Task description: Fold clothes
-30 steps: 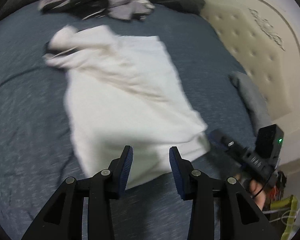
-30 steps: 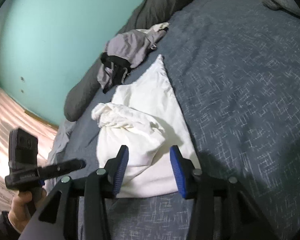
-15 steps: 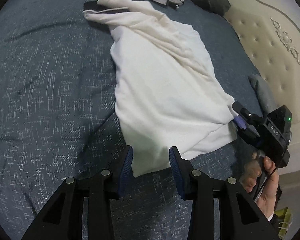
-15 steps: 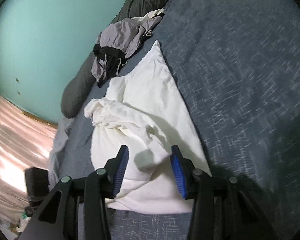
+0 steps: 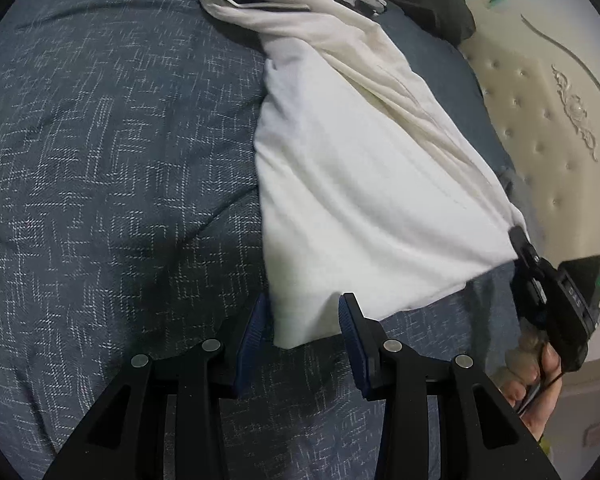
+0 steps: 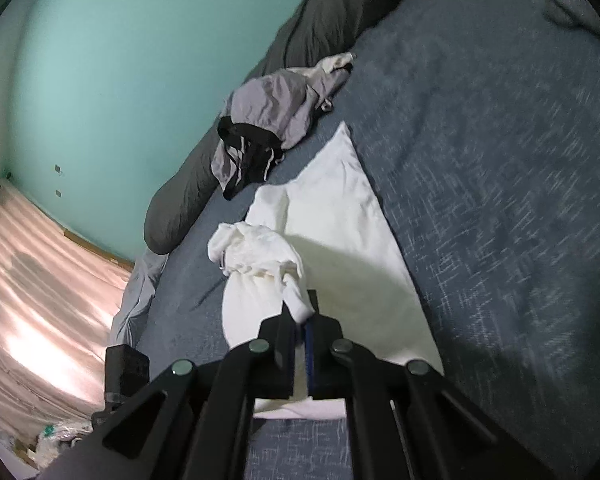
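Left-wrist footage shows the white garment (image 5: 352, 184) spread lengthwise on the blue bedspread (image 5: 112, 152), running from about 12 o'clock down to 6 o'clock, its far end bunched and twisted. The left gripper (image 5: 302, 316) is held with its fingers spread apart, the garment's near corner lying between them but not yet clamped. At 4 o'clock the right gripper (image 5: 520, 240) is seen pressed together on the other near corner, and in the right-wrist view a pinch of white cloth is seen caught between the pads of that gripper (image 6: 302, 320). Only one corner is therefore judged to be secured. If the cloth is lifted or pulled now, it is likely to be dragged askew and the crumpled sleeve mass (image 6: 256, 252) at the far end tightened further, because the pull would come from one side alone. The thin corner could also slip from the right pads, since little fabric is held. A grey and black heap of clothes (image 6: 268, 128) lies just beyond the garment's far end at 12 o'clock, close enough to be caught up if the garment is pushed that way. A dark bolster (image 6: 332, 20) lies behind it along the teal wall (image 6: 140, 60), and a tufted headboard (image 5: 540, 112) bounds the bed at 2 o'clock.
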`<state>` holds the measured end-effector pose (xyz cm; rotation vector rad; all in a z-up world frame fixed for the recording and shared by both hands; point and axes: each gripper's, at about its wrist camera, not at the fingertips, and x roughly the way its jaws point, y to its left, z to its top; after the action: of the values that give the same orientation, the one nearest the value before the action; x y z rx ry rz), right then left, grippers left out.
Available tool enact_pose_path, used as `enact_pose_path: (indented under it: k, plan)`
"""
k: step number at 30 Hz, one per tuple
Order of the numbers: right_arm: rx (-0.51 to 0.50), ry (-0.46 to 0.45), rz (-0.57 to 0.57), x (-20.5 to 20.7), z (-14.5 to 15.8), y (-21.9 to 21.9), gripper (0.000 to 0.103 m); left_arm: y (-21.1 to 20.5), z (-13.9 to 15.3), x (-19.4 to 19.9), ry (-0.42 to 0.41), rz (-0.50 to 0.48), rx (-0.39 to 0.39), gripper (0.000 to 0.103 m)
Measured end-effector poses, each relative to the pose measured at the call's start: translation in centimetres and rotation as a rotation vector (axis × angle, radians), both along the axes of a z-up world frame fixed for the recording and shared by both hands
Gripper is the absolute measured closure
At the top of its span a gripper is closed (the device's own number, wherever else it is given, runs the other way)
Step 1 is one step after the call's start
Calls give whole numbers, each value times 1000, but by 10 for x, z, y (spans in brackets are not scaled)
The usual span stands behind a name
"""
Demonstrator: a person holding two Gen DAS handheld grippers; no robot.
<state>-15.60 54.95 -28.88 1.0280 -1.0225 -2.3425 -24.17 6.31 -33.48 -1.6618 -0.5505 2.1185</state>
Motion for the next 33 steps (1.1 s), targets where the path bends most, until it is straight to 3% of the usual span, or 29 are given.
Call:
enact_pose_path:
  k: [4, 8, 10, 11, 12, 26, 30, 33]
  plan:
    - [17, 11, -10, 12, 8, 4, 100, -2, -2, 4, -11, 5, 1, 63]
    - [41, -28, -25, 17, -5, 6, 100, 3, -5, 8, -10, -12, -11, 64]
    - [45, -49, -31, 18, -11, 8, 100, 7, -6, 11, -6, -19, -18, 82]
    - [45, -56, -31, 18, -13, 8, 100, 10, -7, 12, -4, -22, -21, 98]
    - [45, -63, -31, 18, -15, 8, 100, 12, -8, 13, -3, -25, -24, 100]
    - [49, -182, -36, 22, -45, 12, 100, 17, -1, 18, 12, -12, -43, 100]
    - [14, -241, -49, 22, -60, 14, 100, 11, -6, 24, 10, -6, -43, 100]
    - [10, -234, -53, 23, -58, 16, 100, 7, -14, 17, 6, 3, -39, 100]
